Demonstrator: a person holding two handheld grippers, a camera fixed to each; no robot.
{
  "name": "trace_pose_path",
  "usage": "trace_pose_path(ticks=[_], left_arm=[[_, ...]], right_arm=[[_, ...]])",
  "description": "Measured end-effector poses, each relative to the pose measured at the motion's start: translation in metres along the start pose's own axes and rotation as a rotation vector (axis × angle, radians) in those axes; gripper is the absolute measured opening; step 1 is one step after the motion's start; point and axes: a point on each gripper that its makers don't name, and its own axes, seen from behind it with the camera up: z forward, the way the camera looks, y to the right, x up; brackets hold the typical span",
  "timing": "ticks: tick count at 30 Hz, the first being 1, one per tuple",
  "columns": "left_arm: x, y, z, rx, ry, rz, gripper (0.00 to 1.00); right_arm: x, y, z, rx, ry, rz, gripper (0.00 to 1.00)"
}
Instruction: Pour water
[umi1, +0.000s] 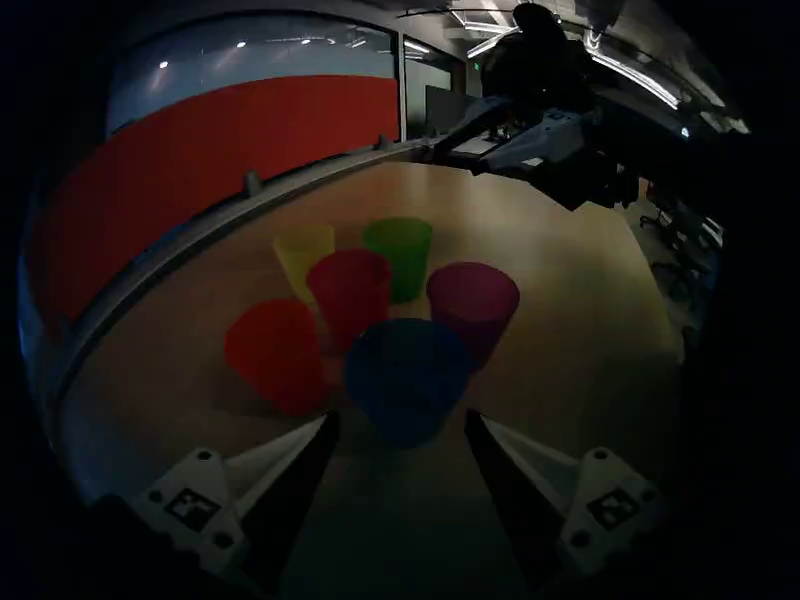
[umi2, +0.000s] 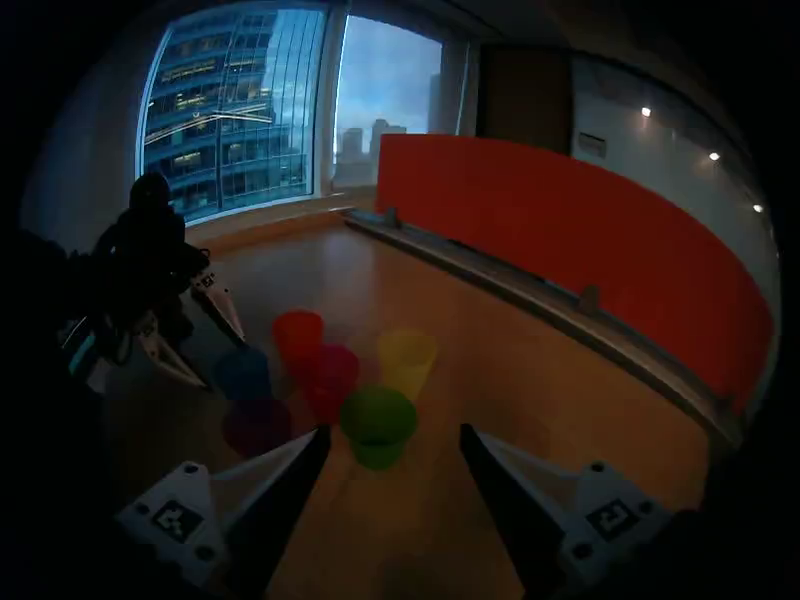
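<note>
Six cups (umi1: 352, 290) stand clustered on the table (umi1: 570, 260). In the left gripper view the nearest cup (umi1: 405, 385) sits just before the left tool (umi1: 400, 417); the right tool (umi1: 452, 160) hangs beyond the cluster.

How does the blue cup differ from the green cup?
Colour: the blue cup is dark blue, the green cup bright green. Place: the blue cup stands just before the left tool, the green cup just before the right tool. Both stand upright on the wooden table, same shape, ungripped.
</note>
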Motion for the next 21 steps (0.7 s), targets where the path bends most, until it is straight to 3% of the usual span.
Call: trace_pose_path(ticks=[8,21], left_arm=[[0.000,0.003,0.018,-0.015,-0.014,0.031,0.92],[0.013,0.003,0.036,-0.037,0.003,0.039,0.90]], right_arm=[[-0.002,0.002,0.008,0.006,-0.011,0.002,1.00],[-0.007,0.005,0.018,0.011,-0.025,0.007,1.00]])
